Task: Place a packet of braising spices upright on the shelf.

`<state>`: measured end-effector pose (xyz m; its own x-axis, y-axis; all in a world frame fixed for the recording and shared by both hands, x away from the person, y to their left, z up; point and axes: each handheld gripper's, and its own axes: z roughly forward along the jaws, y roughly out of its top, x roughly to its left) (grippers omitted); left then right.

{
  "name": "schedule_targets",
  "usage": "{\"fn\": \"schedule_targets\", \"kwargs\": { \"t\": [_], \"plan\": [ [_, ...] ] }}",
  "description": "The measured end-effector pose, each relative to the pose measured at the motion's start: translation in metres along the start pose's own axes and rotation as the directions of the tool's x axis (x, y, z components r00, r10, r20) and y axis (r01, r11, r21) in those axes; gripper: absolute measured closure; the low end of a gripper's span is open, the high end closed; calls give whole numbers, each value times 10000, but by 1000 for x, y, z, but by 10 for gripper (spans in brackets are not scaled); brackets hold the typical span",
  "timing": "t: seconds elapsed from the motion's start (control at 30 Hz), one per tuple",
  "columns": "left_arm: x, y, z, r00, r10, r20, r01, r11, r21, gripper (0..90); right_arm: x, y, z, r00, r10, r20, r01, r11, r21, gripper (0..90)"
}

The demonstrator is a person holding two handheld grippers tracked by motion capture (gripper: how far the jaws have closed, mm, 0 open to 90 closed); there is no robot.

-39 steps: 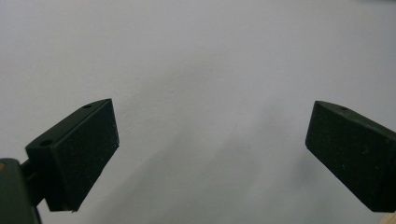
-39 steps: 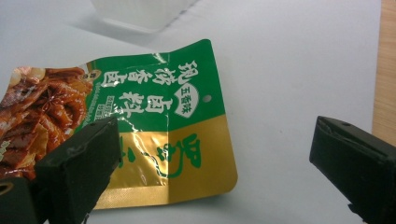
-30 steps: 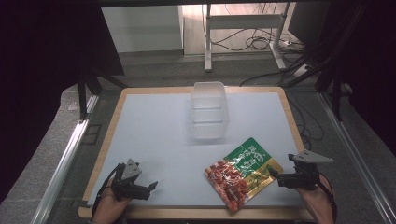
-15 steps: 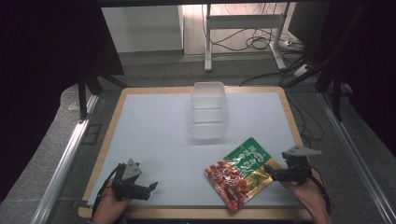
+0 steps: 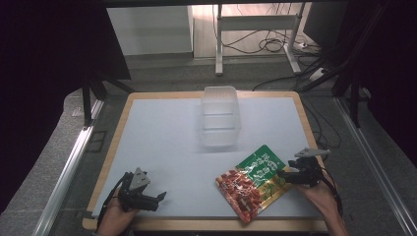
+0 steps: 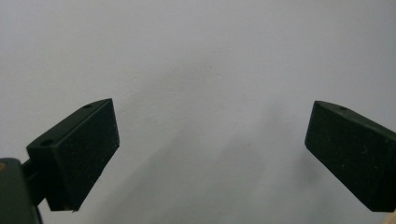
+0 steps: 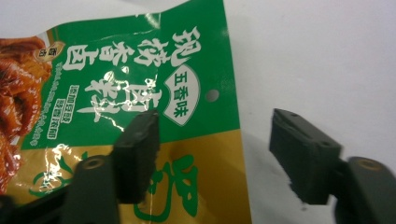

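Observation:
A snack bag (image 5: 251, 184), green at the top, yellow and red lower down, lies flat near the table's front right. My right gripper (image 5: 284, 176) reaches in at the bag's right edge. In the right gripper view, one jaw stands over the green and yellow print of the bag (image 7: 140, 70) and the other over bare table, so the bag's edge runs between them. These jaws (image 7: 215, 135) have just been closing, but the pads are not pressing on the bag. My left gripper (image 5: 160, 196) rests at the front left with its jaws wide apart (image 6: 210, 140) over bare white table.
A clear plastic container (image 5: 220, 118) stands at the middle back of the white table (image 5: 162, 132), which has a wooden rim. Metal rails run along both sides of the table. Cables and a desk frame lie on the floor beyond.
My right gripper has moved left to the bag's right edge and its jaws stand narrower. The left gripper and the bag have stayed where they were.

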<state>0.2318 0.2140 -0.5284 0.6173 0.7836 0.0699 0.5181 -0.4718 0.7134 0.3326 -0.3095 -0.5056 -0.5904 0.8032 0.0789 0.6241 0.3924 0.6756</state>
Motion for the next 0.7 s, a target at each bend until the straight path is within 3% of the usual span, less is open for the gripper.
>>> {"fn": "schedule_targets", "kwargs": {
  "t": [0.17,0.4,0.53,0.7],
  "plan": [
    [0,0,0,10000,27,-28,-27,10000,24,29,1,2,2,9982,-186,-564,200,9995,238,460],
    [-1,0,0,10000,74,-59,-74,10000,63,30,14,13,-6,9953,-706,-664,703,9975,-69,496],
    [-1,0,1,9999,113,-81,-112,9999,88,30,25,20,-2,9928,-1127,-399,1135,9934,192,486],
    [-2,0,1,9999,92,-84,-92,9999,75,31,32,28,4,9883,-1465,-417,1481,9883,360,502]
  ]
}}
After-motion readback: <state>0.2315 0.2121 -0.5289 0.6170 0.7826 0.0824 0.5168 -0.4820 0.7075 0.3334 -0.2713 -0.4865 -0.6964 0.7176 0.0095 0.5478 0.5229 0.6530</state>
